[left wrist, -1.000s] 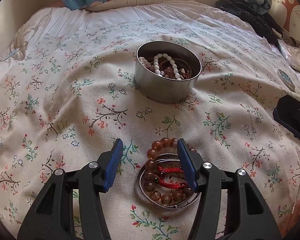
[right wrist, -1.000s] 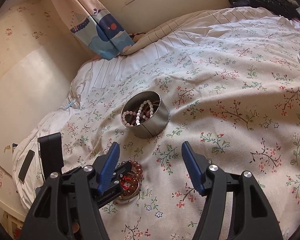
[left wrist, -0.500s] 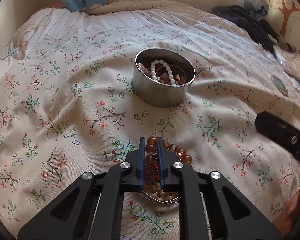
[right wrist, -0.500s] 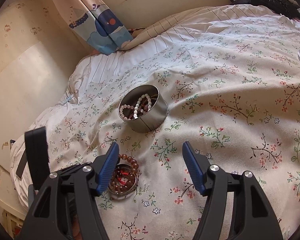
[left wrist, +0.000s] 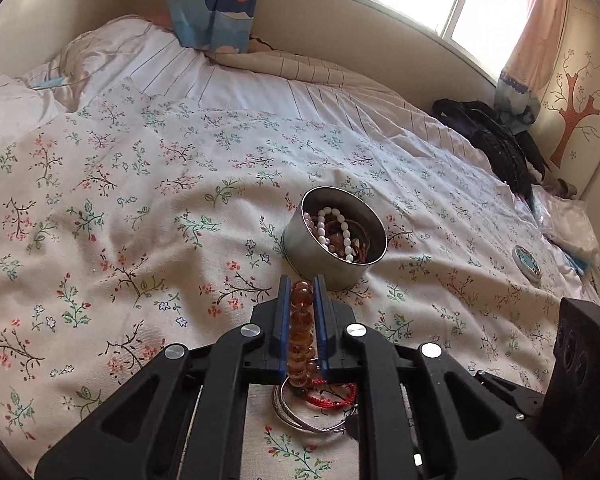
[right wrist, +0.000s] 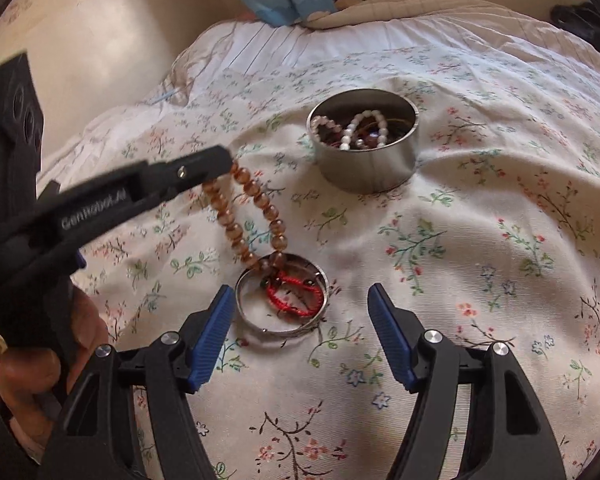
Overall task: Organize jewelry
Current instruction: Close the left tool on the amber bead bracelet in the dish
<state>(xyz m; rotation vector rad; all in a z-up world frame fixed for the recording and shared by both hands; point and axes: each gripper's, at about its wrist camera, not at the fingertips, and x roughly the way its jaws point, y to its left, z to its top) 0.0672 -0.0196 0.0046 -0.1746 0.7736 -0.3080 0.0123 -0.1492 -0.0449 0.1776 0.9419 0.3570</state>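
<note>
- Sunlit bedroom: one bed spread with a white floral quilt [left wrist: 148, 216] carries everything, with a blue patterned curtain [left wrist: 212, 0] at 12 o'clock by the wall and a heap of black clothing [left wrist: 496, 140] at 2 o'clock near the window.
- One round silver metal tin [right wrist: 364, 160], open-topped, stands on the quilt; inside lie one strand of white oval beads [left wrist: 332, 228] and a tangle of reddish-brown pieces too jumbled to count.
- One round lid with a blue picture [left wrist: 526, 264] lies flat at 3 o'clock of the tin in the left wrist view, well apart from it.
- Left tongs [left wrist: 303, 300] are pressed together on one amber-brown glass bead bracelet [right wrist: 244, 216], gripping its top; the loop hangs down in two strands, its lowest beads touching the pile beneath.
- That pile, at 7 o'clock of the tin in the right wrist view, holds silver metal bangles [right wrist: 284, 330], at least two stacked rings, exact count unclear, lying flat on the quilt.
- One red braided cord bracelet [right wrist: 296, 296] lies coiled inside the bangles.
- Right tongs [right wrist: 302, 336] stand wide apart and hold nothing, just at 6 o'clock of the bangles, one blue pad to either side.
- One bare hand [right wrist: 40, 364] grips the left tool's handle at 8 o'clock of the right wrist view.
</note>
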